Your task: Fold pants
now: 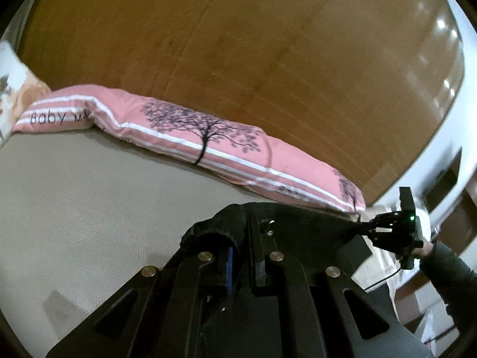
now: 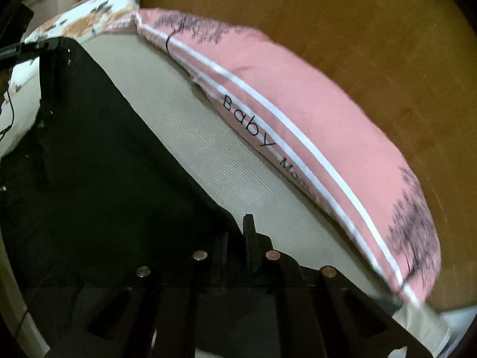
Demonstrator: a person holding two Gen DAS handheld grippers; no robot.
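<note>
Black pants (image 1: 304,220) are held stretched above a beige mattress (image 1: 89,197). My left gripper (image 1: 243,226) is shut on one end of the pants' edge, with fabric bunched over its fingers. My right gripper (image 1: 365,228) shows in the left wrist view at the right, shut on the other end of the taut edge. In the right wrist view the pants (image 2: 98,155) spread as a broad dark sheet to the left, and my right gripper (image 2: 238,232) is shut on their near corner. The left gripper shows only as a dark shape at that view's far left edge.
A long pink pillow (image 1: 214,143) printed with trees and "Baby" lies along the mattress's far edge, against a wooden headboard (image 1: 238,44). It also shows in the right wrist view (image 2: 313,137). A floral pillow (image 2: 80,24) lies at the far left. A white wall (image 1: 465,113) is at right.
</note>
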